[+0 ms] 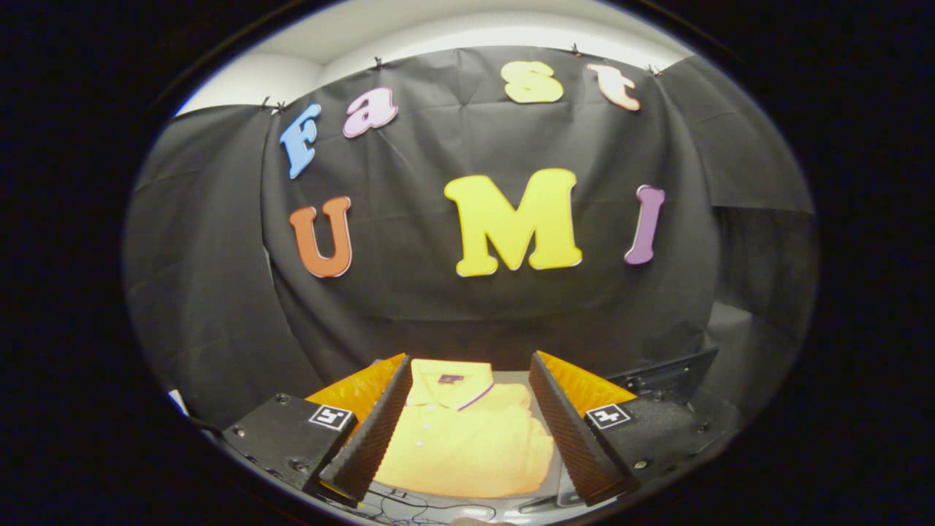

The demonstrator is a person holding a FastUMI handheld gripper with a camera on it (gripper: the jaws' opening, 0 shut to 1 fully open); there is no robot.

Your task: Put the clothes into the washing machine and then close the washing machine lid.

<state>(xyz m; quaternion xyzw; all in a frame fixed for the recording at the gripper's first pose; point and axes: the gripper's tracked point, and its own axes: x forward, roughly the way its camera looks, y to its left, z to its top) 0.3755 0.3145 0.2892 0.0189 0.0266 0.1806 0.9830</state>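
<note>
gripper view, looking forward along the tongs: spread wide, holding nothing, nothing pressed by either finger. left finger a dark ribbed pad with an orange backing, mounted on a black block carrying a small square black-and-white marker; right finger the same, mirrored, with its own marker. between the two fingers and below them, lying flat, a yellow polo shirt, folded, collar toward the far end with a thin dark stripe along its edge and a small dark tag inside the neck; a row of small pale buttons down the placket. shirt seen in the gap between the pads, whether touching either one cannot be told, since the inner edges of the pads overlap its sides in this view. under the shirt, a pale grey bench, visible as a narrow strip beside the right finger. at the near edge, thin dark cables running across the surface just below the shirt's hem. beyond the right finger, a dark boxy object, too shadowed to identify. further out, the black cloth wall of the booth, hanging in folds and clipped along its top edge, and above that a white ceiling.
</note>
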